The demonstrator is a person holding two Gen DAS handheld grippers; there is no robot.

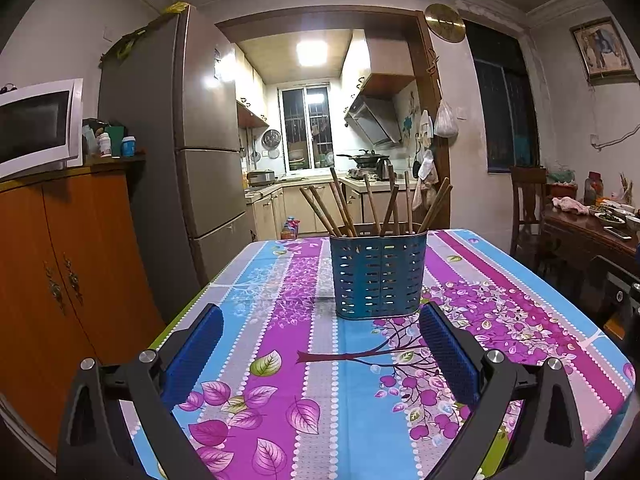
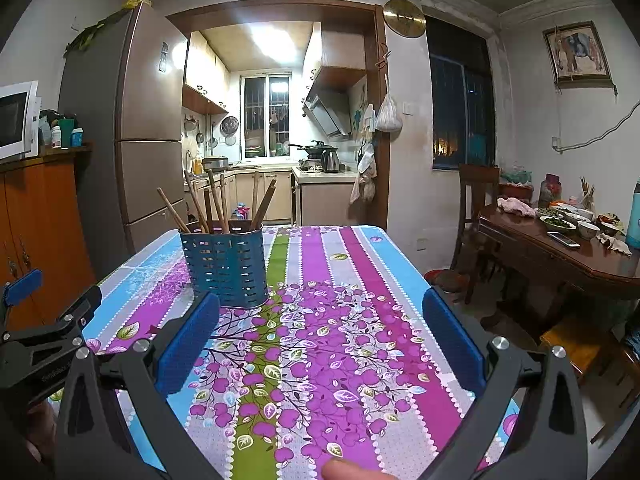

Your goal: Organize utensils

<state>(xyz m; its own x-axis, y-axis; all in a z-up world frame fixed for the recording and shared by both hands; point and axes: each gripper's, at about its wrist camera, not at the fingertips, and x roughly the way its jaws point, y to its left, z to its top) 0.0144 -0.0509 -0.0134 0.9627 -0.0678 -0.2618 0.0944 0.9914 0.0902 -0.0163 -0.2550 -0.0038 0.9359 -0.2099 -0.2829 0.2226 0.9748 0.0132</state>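
The blue basket (image 1: pixel 378 276) full of chopsticks (image 1: pixel 344 208) stands on the far table (image 1: pixel 320 420). The left gripper (image 1: pixel 320 354) and right gripper (image 2: pixel 320 346) are both wide apart, holding nothing.

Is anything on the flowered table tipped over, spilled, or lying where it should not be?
Nothing stands out. The blue holder stands upright on the tablecloth, and the wooden chopsticks all sit inside it, leaning different ways. Both the left hand-held gripper and the right hand-held gripper are open and empty.

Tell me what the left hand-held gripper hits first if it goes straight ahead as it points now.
Probably the blue perforated utensil holder full of wooden chopsticks: it stands nearly centred ahead of the open left hand-held gripper, on the floral tablecloth. Depth is unclear.
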